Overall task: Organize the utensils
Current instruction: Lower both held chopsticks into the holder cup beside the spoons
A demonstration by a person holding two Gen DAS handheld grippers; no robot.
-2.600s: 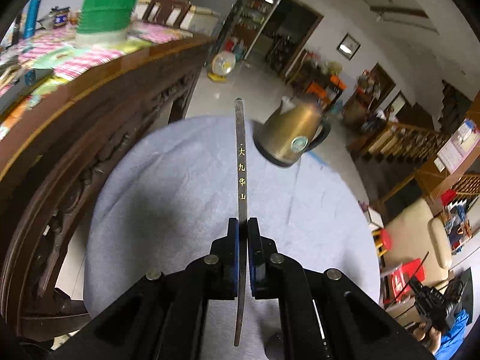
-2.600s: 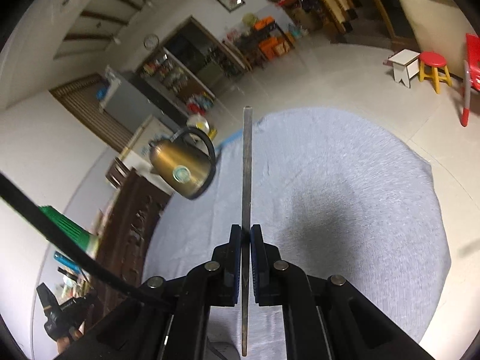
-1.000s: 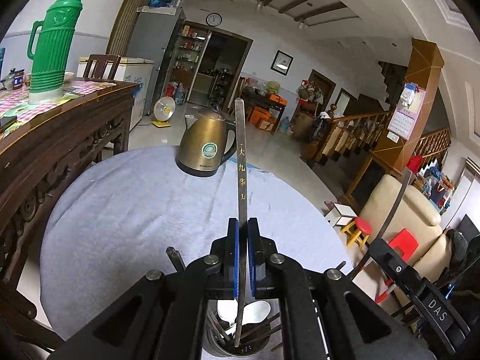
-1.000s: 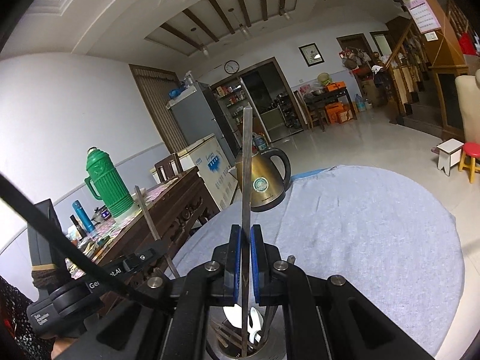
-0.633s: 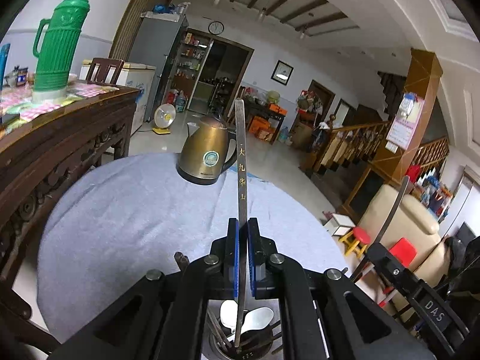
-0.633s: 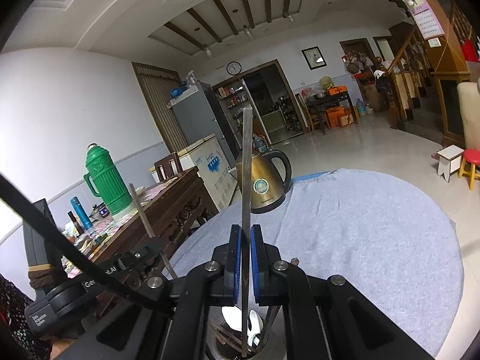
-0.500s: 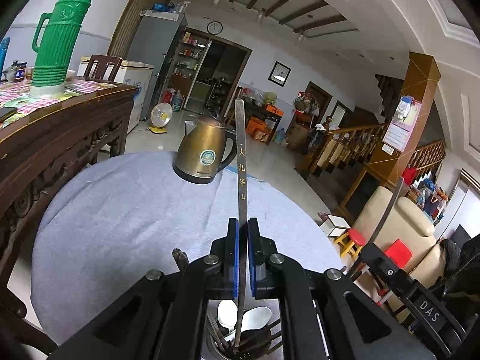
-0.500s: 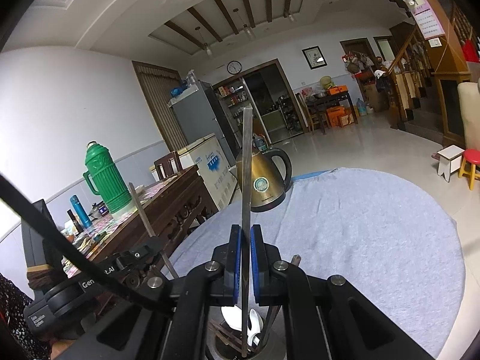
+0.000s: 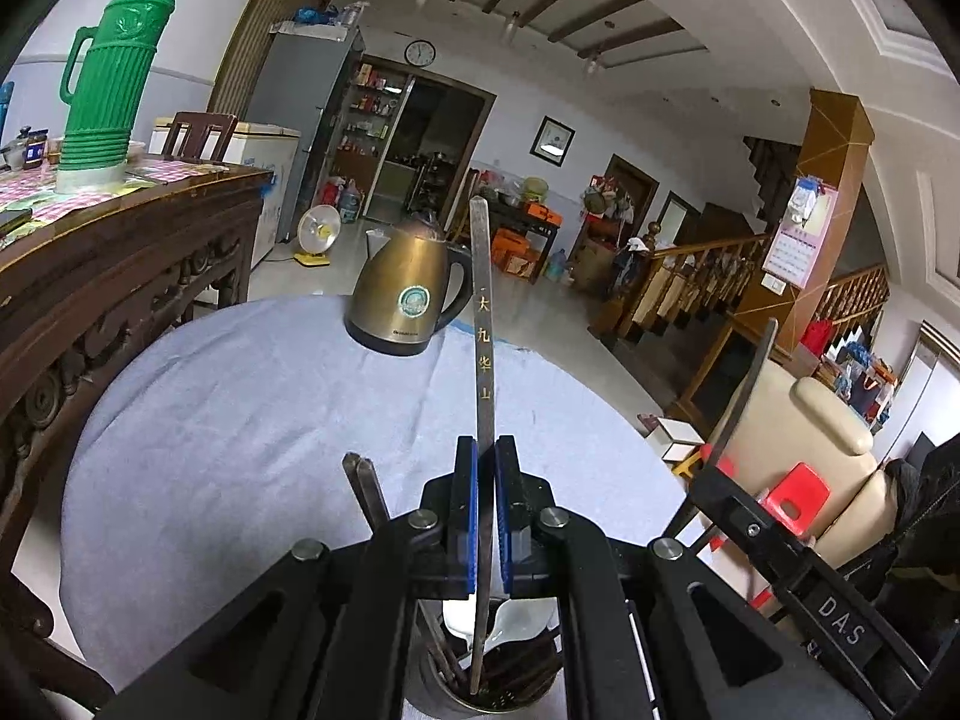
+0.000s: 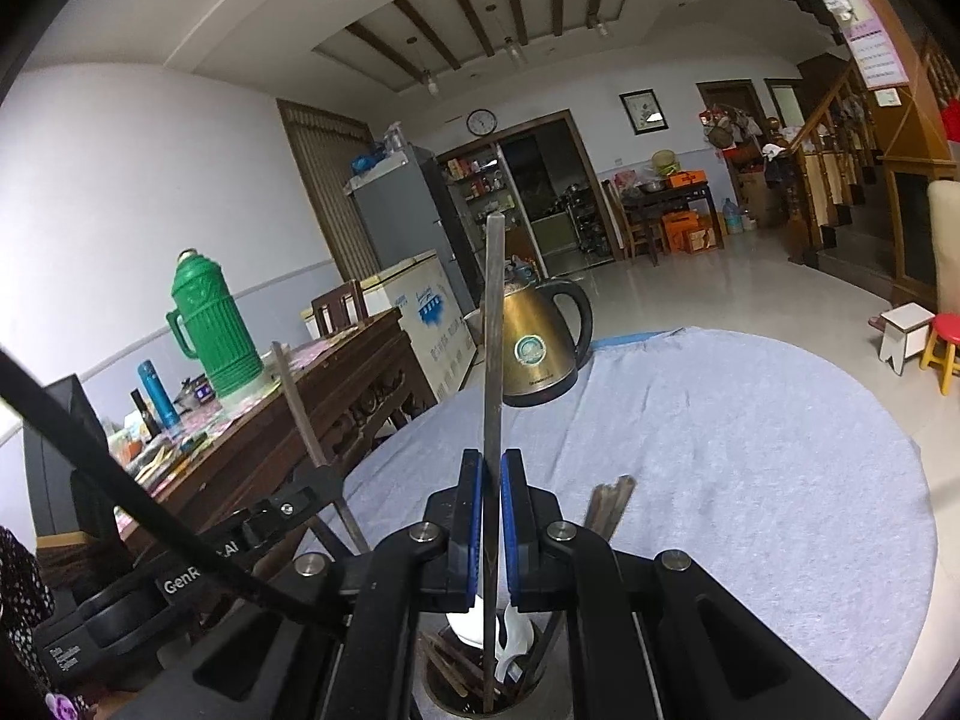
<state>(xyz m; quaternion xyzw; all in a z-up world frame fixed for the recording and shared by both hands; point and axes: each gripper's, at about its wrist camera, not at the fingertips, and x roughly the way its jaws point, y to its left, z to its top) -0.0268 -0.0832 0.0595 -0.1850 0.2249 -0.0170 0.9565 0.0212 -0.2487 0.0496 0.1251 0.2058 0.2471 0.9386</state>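
My left gripper (image 9: 486,483) is shut on a metal chopstick (image 9: 483,324) with gold characters, held upright. Its lower end dips into a metal utensil holder (image 9: 474,693) just below the gripper, which holds white spoons (image 9: 522,621) and dark chopsticks (image 9: 366,489). My right gripper (image 10: 492,492) is shut on a second plain metal chopstick (image 10: 493,324), also upright, with its lower end inside the same holder (image 10: 474,702). The right gripper also shows in the left wrist view (image 9: 729,438), and the left gripper in the right wrist view (image 10: 318,480).
The holder stands on a round table with a grey cloth (image 9: 240,396). A brass kettle (image 9: 408,294) sits at the table's far side. A dark wooden sideboard (image 9: 120,252) with a green thermos (image 9: 108,78) stands to the left.
Both grippers have swung from looking down at the table to level, over the holder. In the last half second both chopsticks sank slightly deeper into the holder.
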